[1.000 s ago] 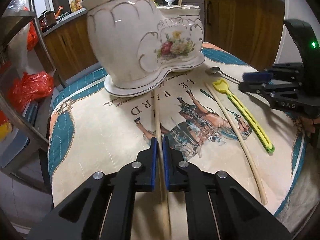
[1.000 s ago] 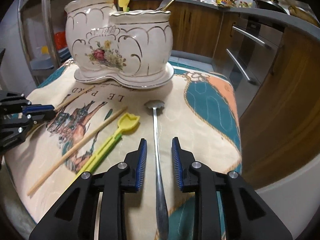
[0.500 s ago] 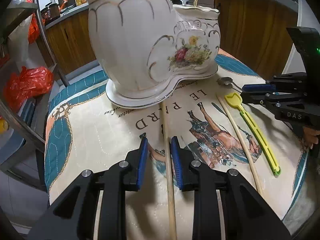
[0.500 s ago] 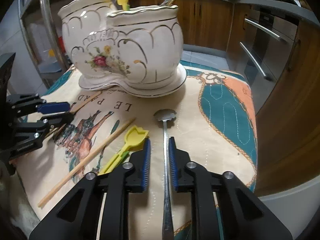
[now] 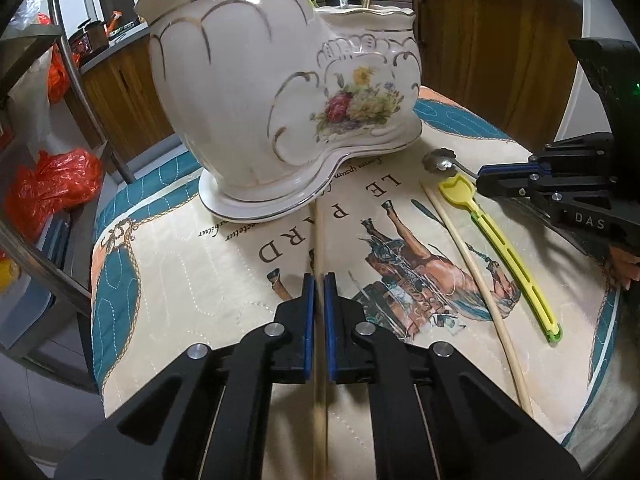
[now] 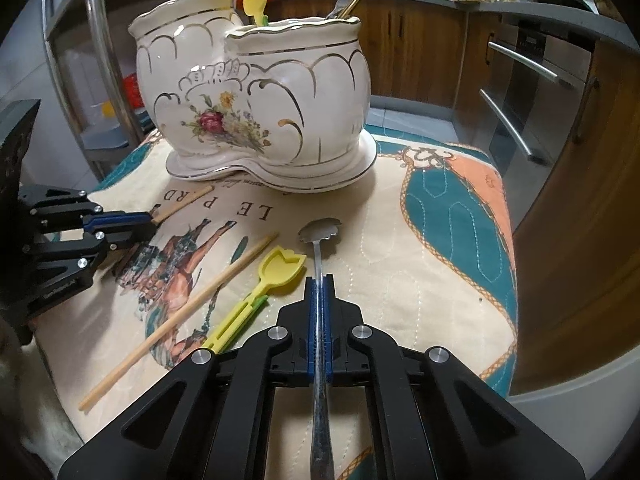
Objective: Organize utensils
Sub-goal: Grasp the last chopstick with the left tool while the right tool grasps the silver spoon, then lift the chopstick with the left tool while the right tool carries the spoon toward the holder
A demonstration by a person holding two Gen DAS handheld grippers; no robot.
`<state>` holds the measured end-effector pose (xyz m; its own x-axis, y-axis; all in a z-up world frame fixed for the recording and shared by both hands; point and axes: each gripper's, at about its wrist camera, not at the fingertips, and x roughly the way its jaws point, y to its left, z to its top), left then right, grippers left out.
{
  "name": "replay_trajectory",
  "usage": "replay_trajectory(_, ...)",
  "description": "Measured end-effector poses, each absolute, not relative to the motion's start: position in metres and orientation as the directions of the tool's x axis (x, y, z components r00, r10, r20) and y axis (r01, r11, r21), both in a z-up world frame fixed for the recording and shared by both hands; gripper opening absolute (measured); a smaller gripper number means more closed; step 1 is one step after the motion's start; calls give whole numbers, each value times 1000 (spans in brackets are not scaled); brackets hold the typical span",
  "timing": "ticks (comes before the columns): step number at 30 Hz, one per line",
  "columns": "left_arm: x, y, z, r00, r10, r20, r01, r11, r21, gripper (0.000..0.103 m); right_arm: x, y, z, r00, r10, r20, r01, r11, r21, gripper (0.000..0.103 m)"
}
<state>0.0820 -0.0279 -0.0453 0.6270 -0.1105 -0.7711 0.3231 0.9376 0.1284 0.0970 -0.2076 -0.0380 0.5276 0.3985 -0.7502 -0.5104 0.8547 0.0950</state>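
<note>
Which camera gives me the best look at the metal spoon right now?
The right wrist view: the metal spoon runs straight down the frame, scalloped bowl ahead, handle clamped in the right gripper. The left wrist view shows only its bowl and a bit of neck before the right gripper hides the rest.

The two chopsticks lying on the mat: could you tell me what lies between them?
In the left wrist view, only the printed mat shows between the gripped chopstick and the loose chopstick: its horse picture and lettering, no utensil.
</note>
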Motion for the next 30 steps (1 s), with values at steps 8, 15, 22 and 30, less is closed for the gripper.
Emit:
replay_trajectory(8, 80, -32, -45, 626, -92, -774, 325, 934, 152, 5, 86, -219, -23, 605, 407, -685, -477, 874, 98, 4)
replay_trajectory(15, 80, -40, -43, 629, -50, -776, 313, 930, 193, 5, 78, -236, -3, 681, 451, -576, -457, 877, 146, 4)
replay_trajectory(22, 73, -48, -37, 637, -18, -771, 302, 926, 227, 5, 62, -238, 14, 743, 465, -481, -470, 874, 119, 4)
replay_trajectory(30, 65, -45, -29, 651, -19, -759, 302, 924, 235, 5, 55, -234, 21, 781, 464, -419, -476, 876, 83, 4)
